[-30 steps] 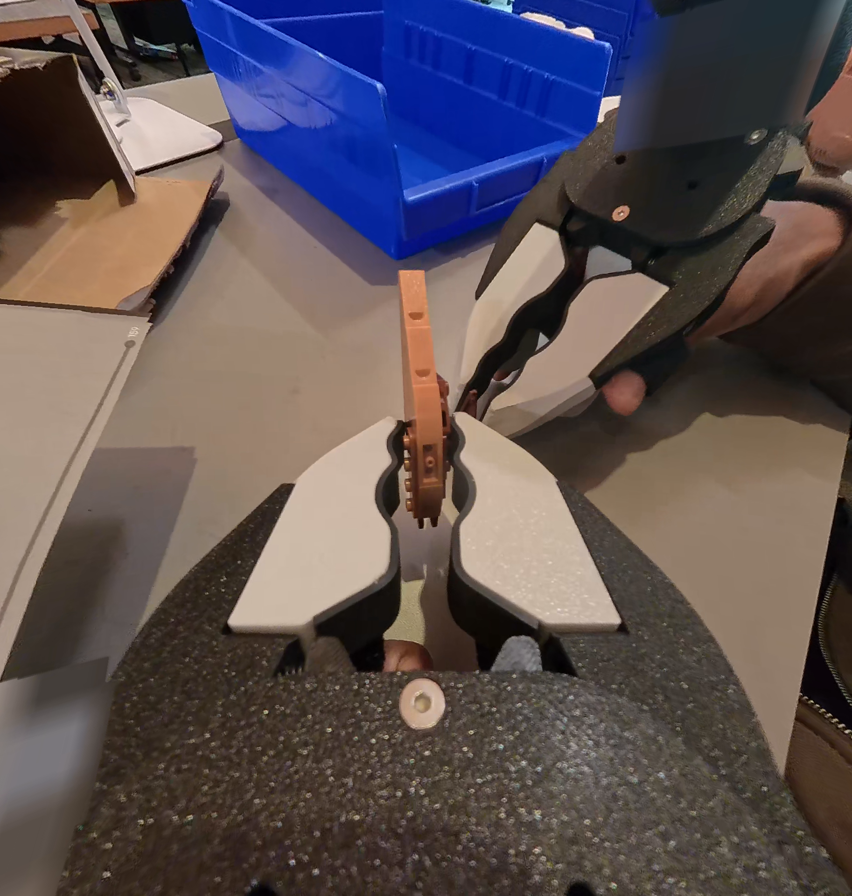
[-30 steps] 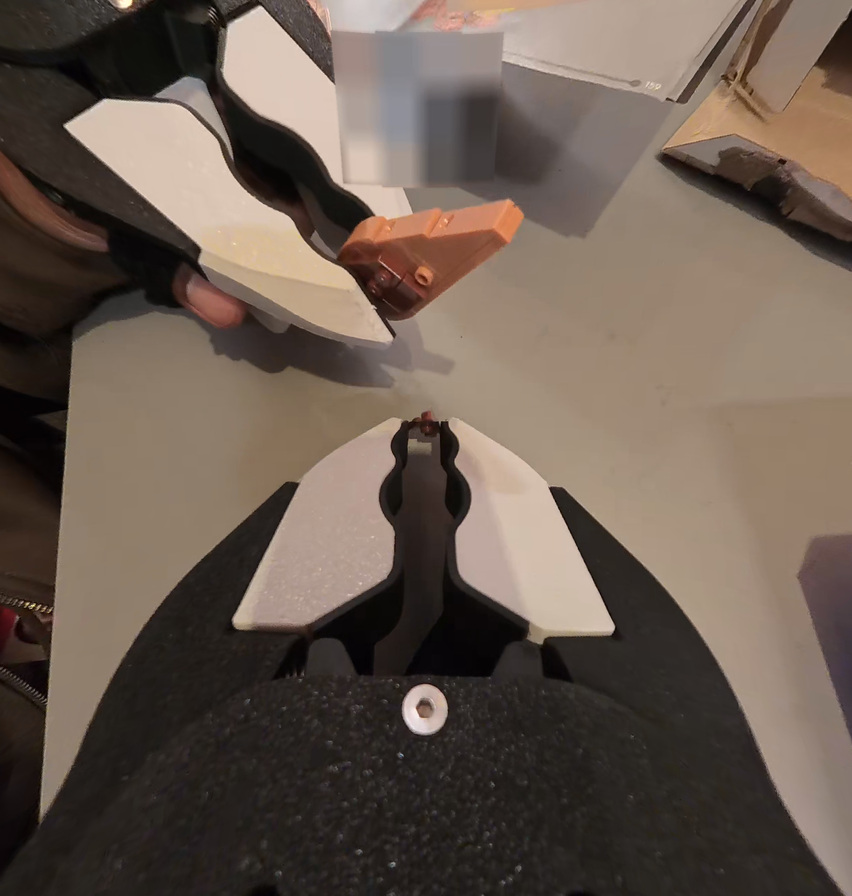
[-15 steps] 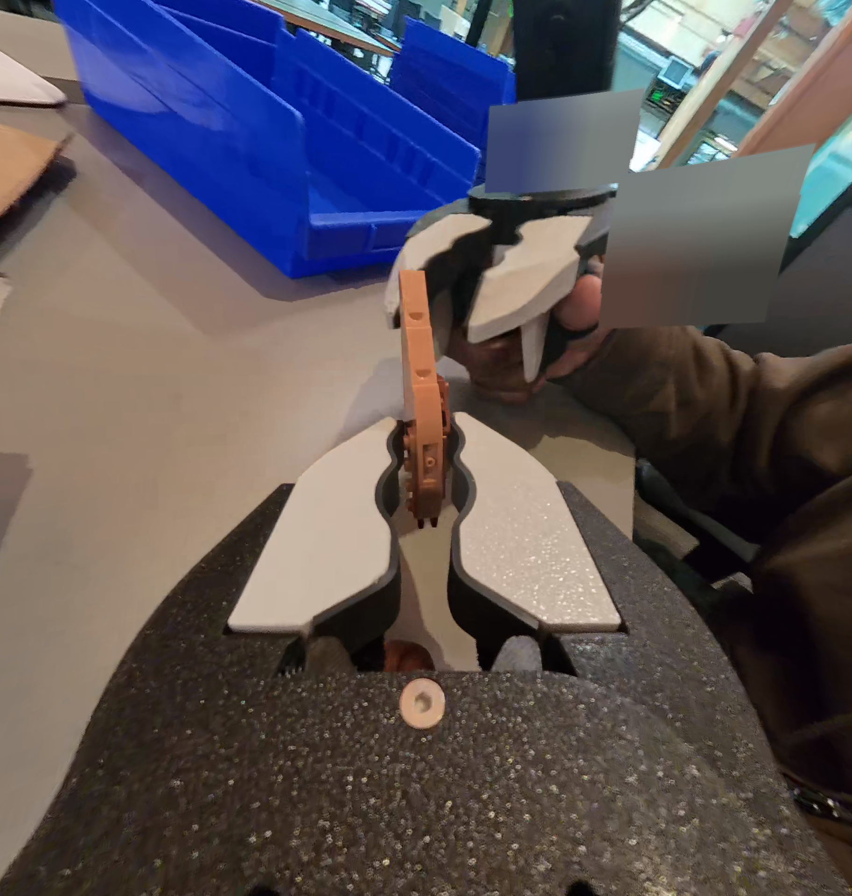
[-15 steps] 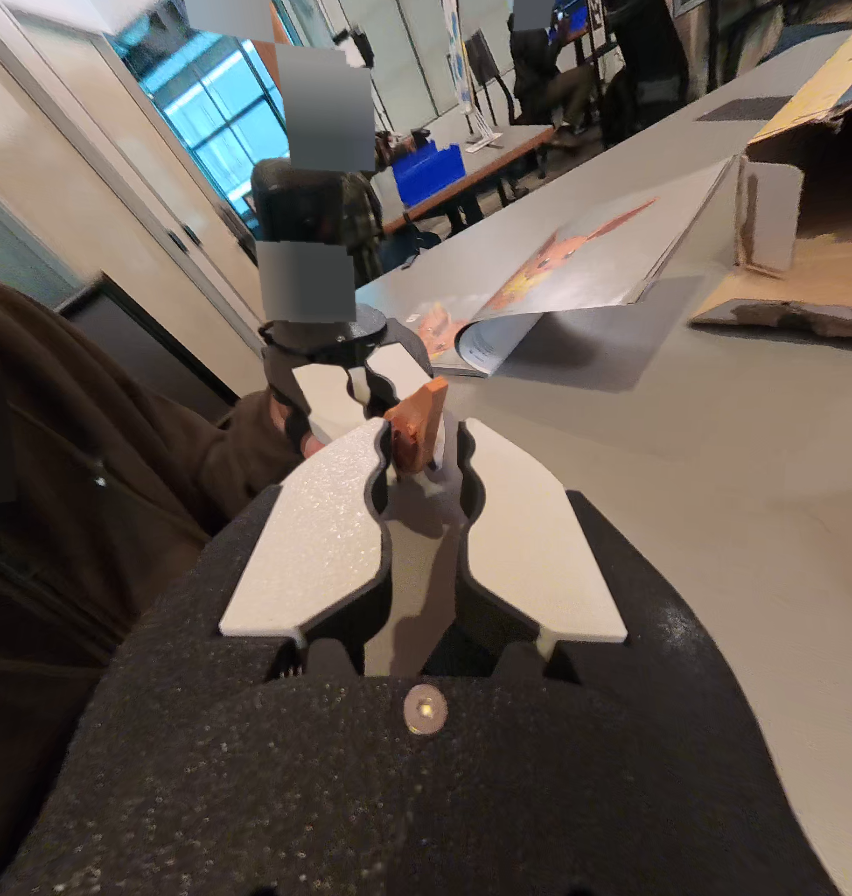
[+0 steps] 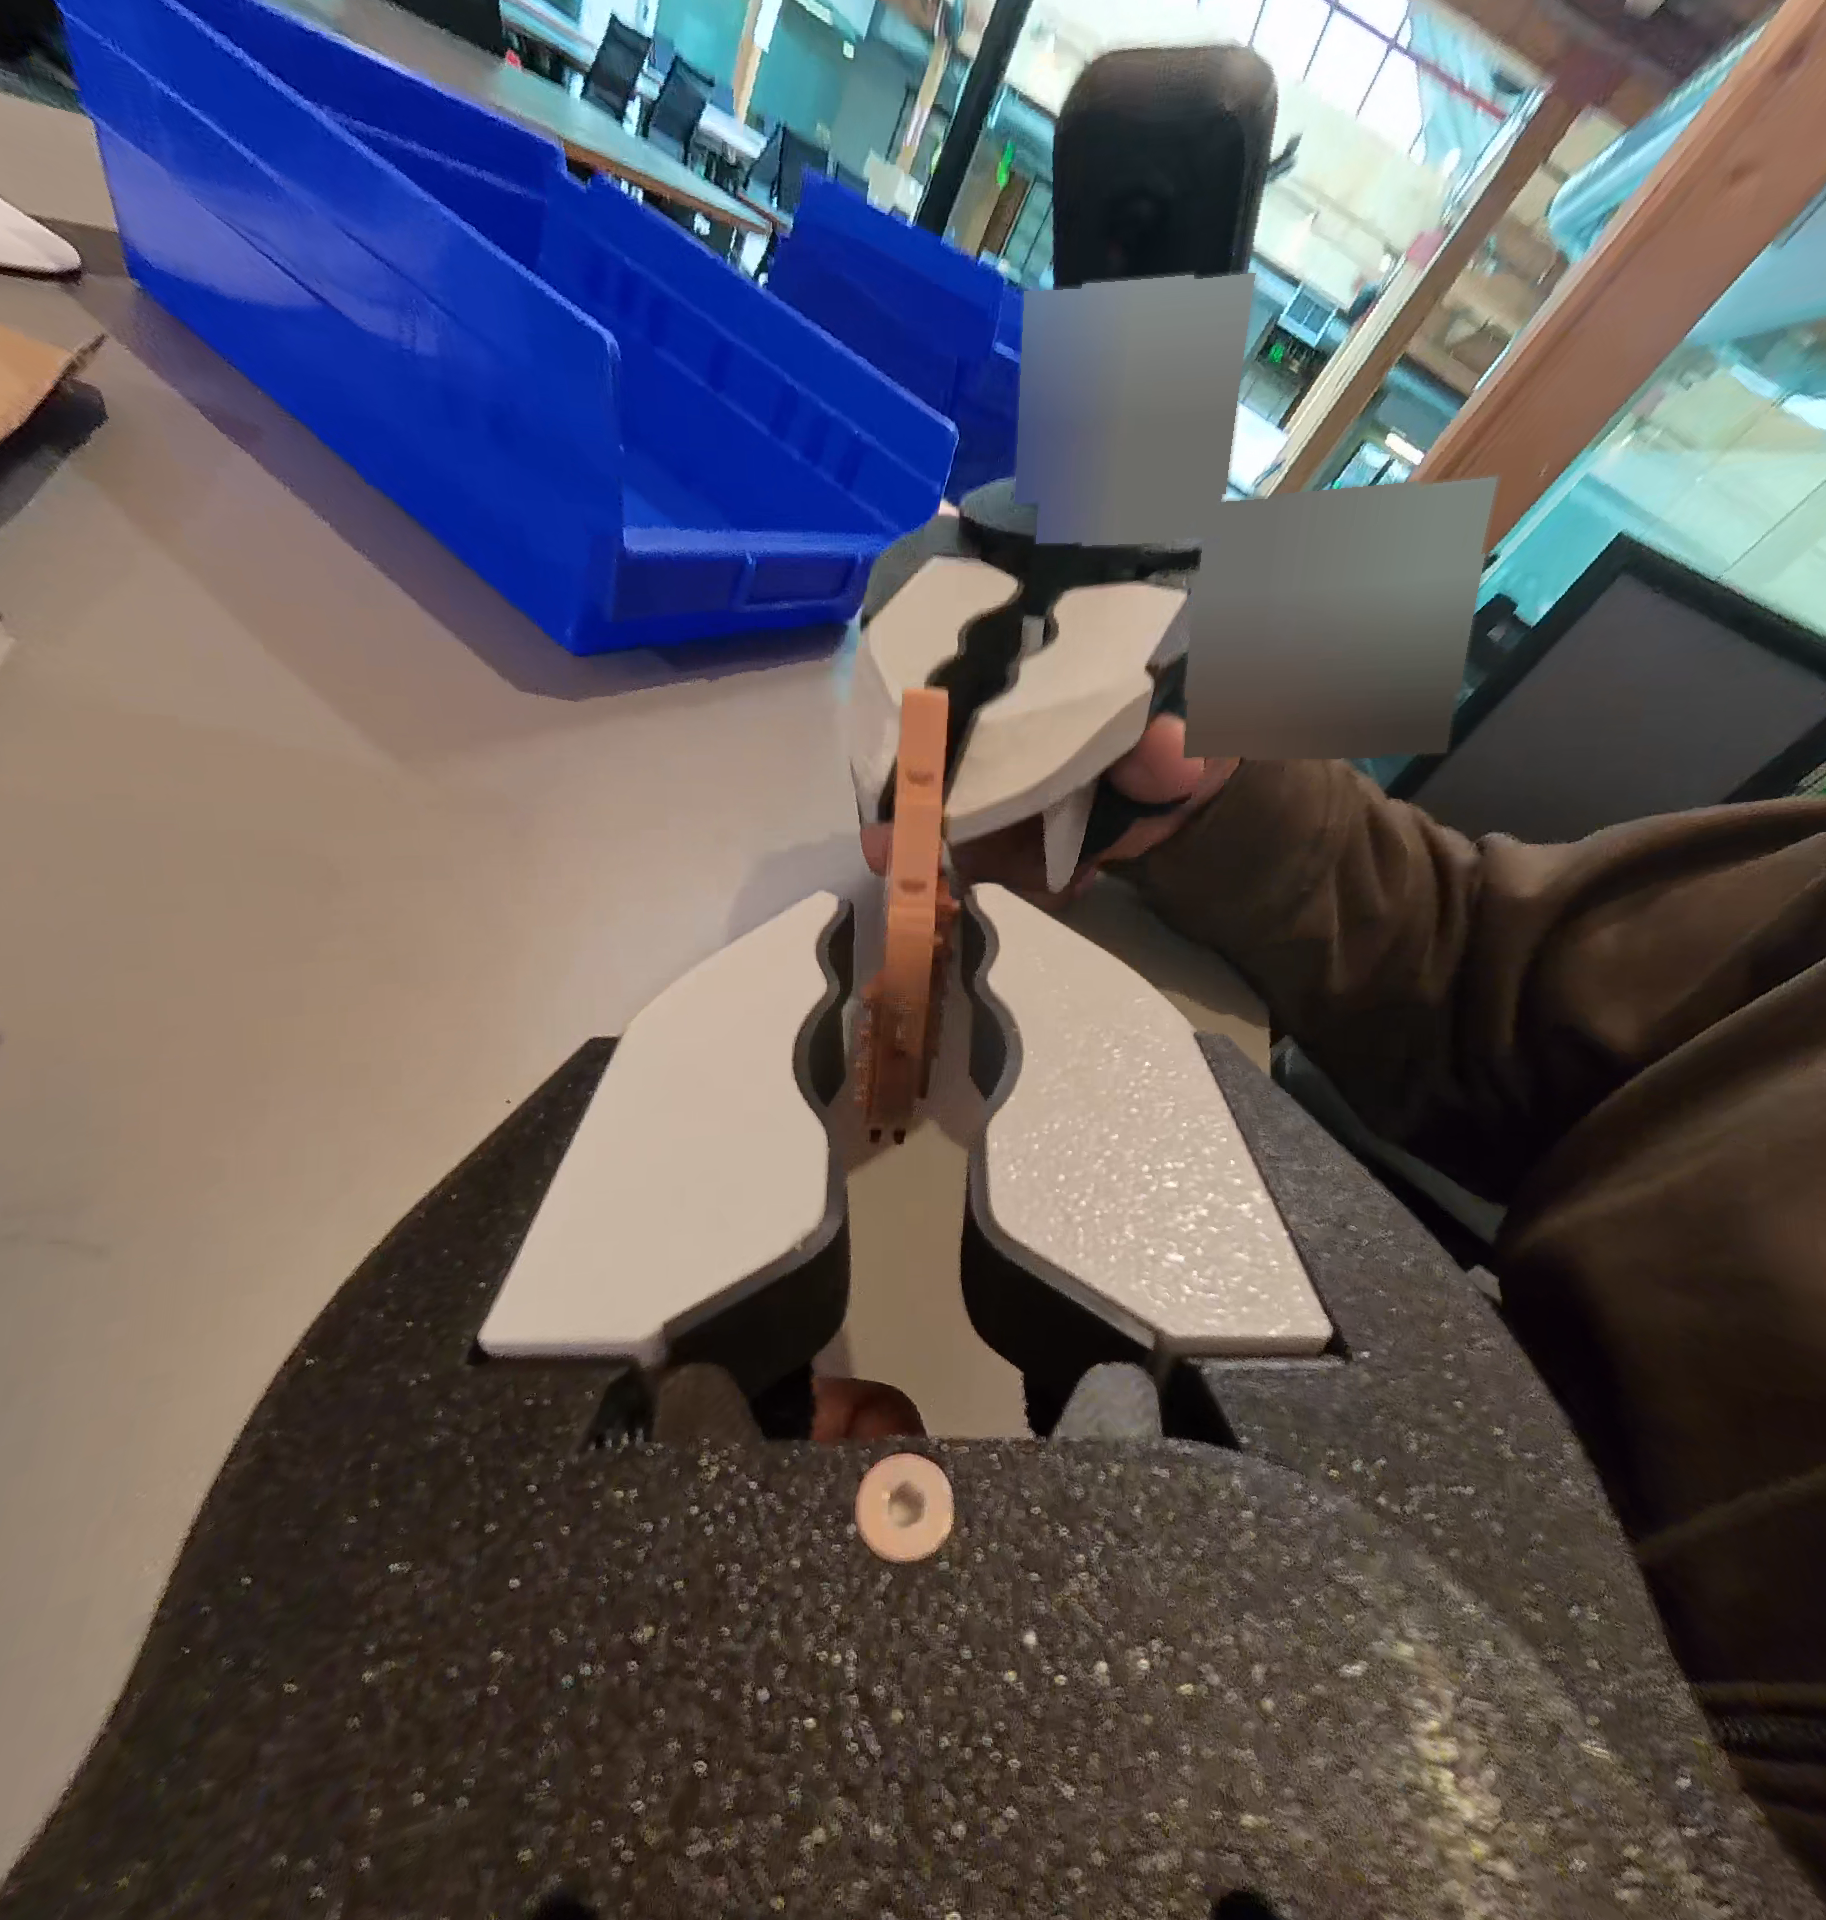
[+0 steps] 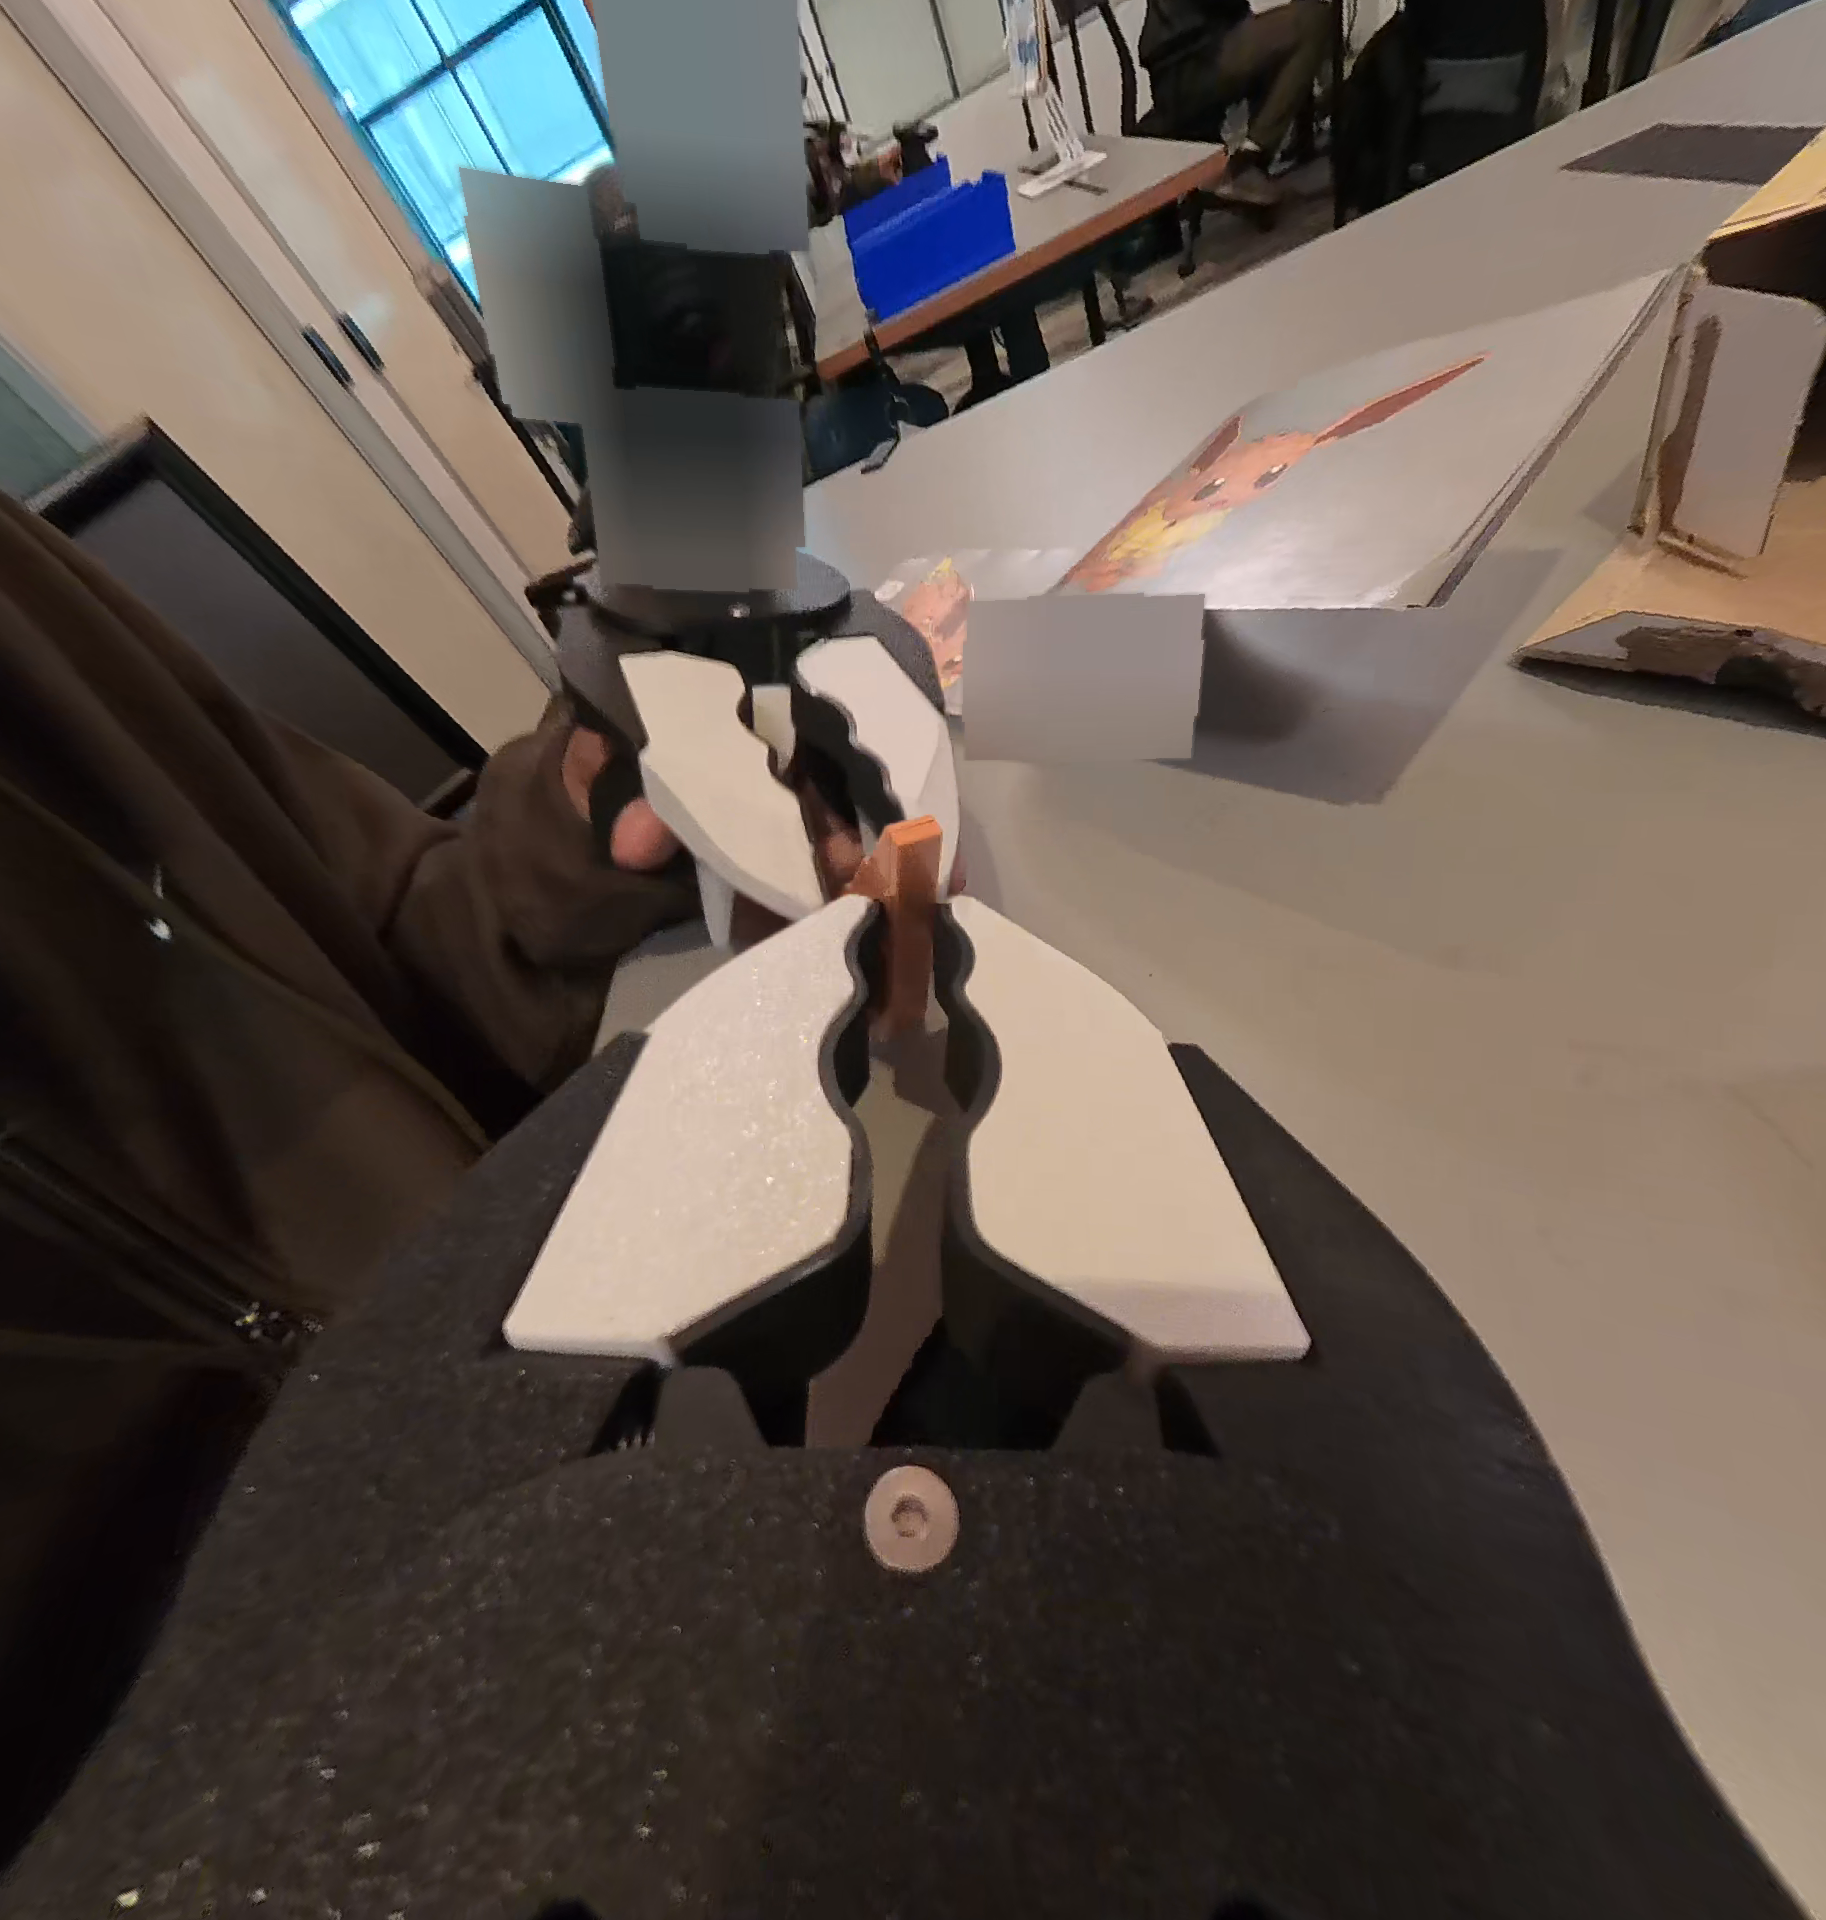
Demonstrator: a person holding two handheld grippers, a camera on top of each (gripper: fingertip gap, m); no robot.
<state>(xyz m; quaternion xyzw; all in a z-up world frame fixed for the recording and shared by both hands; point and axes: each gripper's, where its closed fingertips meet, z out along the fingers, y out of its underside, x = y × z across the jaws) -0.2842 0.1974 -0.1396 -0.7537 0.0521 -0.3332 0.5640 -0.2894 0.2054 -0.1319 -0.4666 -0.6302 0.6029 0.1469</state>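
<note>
A second earlier the right tool [image 6: 914, 914] stood apart from the orange piece [image 5: 914, 894], pinching only a small dark bit at its tips. It then opened, closed in and narrowed round the piece's far end. The left tool [image 5: 909, 914], previously tight on the piece, showed slight slack beside it. Both views tilted up from the counter [image 5: 265, 831].

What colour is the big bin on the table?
Blue: the bin shows best in the left wrist view.

L gripper [image 5: 910, 914] jaws round orange brick piece [image 5: 915, 883], R gripper [image 5: 930, 790] opposite.
</note>
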